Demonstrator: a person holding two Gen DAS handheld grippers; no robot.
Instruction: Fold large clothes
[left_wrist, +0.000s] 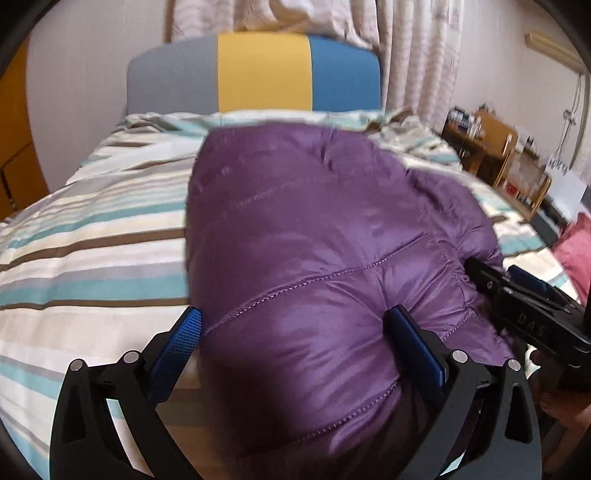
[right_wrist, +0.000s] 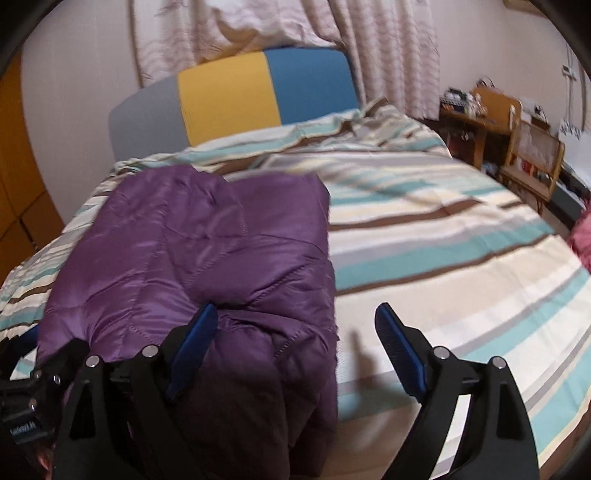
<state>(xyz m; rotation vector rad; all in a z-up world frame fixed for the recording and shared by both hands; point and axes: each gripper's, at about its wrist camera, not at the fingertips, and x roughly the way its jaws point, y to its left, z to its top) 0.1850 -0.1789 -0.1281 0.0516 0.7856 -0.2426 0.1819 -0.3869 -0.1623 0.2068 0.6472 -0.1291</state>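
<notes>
Purple jacket between both grippers' spread fingers.

Soft, even indoor light, fairly dim — no hard glare. Mild sheen on the puffy purple quilted jacket. Faint tool shadow on the striped bedcover in the right wrist view. Motion blur smears the grey-yellow-blue headboard and wooden shelves. Heavy fisheye bending, dark vignette at the corners — both views.
</notes>
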